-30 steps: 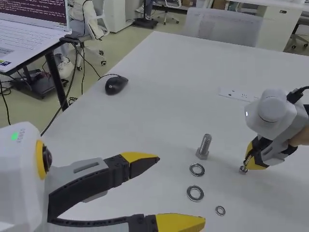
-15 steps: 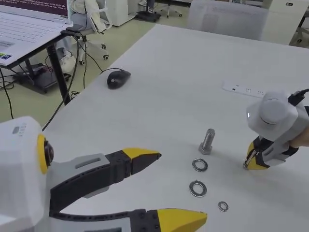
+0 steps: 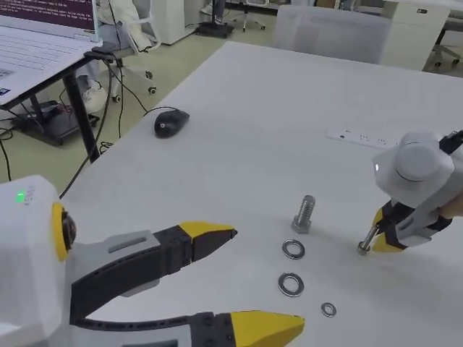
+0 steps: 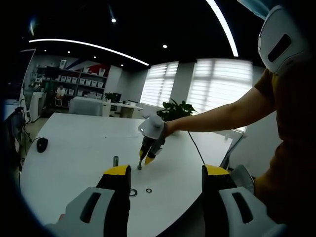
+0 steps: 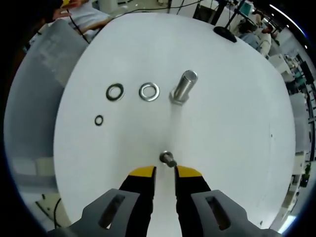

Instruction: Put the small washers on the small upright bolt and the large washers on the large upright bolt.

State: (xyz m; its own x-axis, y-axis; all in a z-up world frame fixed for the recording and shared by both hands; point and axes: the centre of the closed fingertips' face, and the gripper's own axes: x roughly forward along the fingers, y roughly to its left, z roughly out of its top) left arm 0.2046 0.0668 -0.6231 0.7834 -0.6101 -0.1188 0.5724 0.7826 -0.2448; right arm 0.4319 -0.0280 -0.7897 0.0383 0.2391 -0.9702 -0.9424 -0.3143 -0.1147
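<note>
Leaning a little off upright, the small bolt (image 3: 365,244) rests its head on the surface (image 3: 253,108) while its shaft runs up between the yellow tips of the right tongs (image 3: 375,241). These tongs are drawn in to a narrow gap and pinch the shaft. In the right gripper view the bolt sits right at the tips, with its head pointing away from them.

Beside it, toward the left edge of the surface, the large bolt (image 3: 304,215) stands upright on its head, apart from everything else. Just nearer the person's edge lie two large washers, flat on the surface. The first large washer (image 3: 293,249) is close to the foot of the large bolt, and the second large washer (image 3: 291,283) is just beyond it toward that near edge. A small washer (image 3: 328,309) lies flat a little to the right of the second one. None of the washers is on a bolt.

The left tongs (image 3: 268,278) hover at the near edge with their jaws spread wide, holding nothing. A black mouse (image 3: 172,123) sits close to the left edge, well apart from the bolts.
</note>
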